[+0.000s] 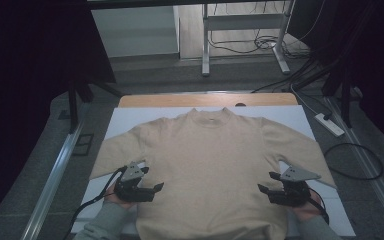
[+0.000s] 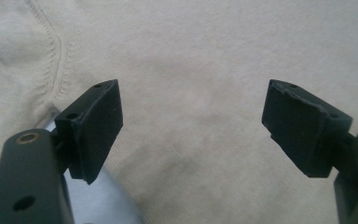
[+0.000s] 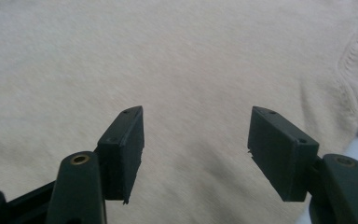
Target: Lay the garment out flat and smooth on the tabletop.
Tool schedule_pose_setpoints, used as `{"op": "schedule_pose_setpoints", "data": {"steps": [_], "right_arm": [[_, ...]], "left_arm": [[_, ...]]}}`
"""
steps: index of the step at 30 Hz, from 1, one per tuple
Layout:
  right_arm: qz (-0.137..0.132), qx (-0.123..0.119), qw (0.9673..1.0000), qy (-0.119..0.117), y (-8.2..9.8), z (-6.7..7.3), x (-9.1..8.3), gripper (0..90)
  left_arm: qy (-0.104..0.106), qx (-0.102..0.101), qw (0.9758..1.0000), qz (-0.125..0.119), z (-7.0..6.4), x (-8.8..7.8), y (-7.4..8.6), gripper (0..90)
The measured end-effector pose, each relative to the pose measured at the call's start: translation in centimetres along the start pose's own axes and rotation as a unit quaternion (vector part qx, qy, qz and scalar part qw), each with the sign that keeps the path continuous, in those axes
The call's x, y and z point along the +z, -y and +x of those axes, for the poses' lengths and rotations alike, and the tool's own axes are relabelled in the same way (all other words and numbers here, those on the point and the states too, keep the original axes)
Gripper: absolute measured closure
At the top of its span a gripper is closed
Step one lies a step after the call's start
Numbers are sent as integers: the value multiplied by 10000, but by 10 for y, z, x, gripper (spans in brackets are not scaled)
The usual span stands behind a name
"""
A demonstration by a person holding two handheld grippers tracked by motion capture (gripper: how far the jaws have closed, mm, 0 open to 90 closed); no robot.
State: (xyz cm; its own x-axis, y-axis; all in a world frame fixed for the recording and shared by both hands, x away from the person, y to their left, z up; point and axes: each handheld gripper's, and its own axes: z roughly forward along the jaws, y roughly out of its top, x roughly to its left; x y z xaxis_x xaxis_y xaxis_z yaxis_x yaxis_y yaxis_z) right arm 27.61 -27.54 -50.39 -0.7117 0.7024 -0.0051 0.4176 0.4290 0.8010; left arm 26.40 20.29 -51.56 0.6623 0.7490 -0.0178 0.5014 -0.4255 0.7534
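Note:
A beige knit sweater [image 1: 207, 155] lies flat and face up on a white board [image 1: 130, 117], collar at the far side, sleeves spread down to both sides. My left gripper [image 1: 155, 189] hovers open over the sweater's left side near the armpit seam, with bare fabric [image 2: 191, 70] between its jaws. At the sweater's right side my right gripper [image 1: 261, 188] is open too, jaws pointing inward over the cloth [image 3: 186, 60]. Neither holds anything.
The white board rests on a wooden table [image 1: 207, 99]. Beyond it stand a metal desk frame [image 1: 245, 35] and loose cables [image 1: 260, 45]. A power strip [image 1: 330, 124] and a black cable loop [image 1: 355, 160] lie on the floor at the right.

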Motion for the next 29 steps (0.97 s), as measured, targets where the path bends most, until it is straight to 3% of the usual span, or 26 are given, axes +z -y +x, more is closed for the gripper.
{"op": "schedule_pose_setpoints", "data": {"steps": [4, 5, 6, 14, 15, 16, 29], "right_arm": [[0, 0, 10000, 0, 0, 0, 0, 360], [0, 0, 10000, 0, 0, 0, 0, 360], [2, 20, 9999, 111, 13, -12, -2, 343], [12, 32, 9999, 115, 14, -13, -4, 342], [12, 32, 9999, 115, 14, -13, -4, 342], [-228, 253, 9993, 139, 23, -22, -19, 340], [-244, 160, 9995, 144, 24, -20, -19, 325]], "left_arm": [[0, 0, 10000, 0, 0, 0, 0, 209], [173, -100, 9998, -98, -11, -14, 9, 209], [183, -91, 9997, -100, -12, -15, 10, 194], [183, -91, 9997, -100, -12, -15, 10, 194], [227, -319, 9991, -180, -8, -19, 15, 194], [227, -319, 9991, -180, -8, -19, 15, 196], [242, -348, 9989, -188, -6, -17, 14, 195]]}}
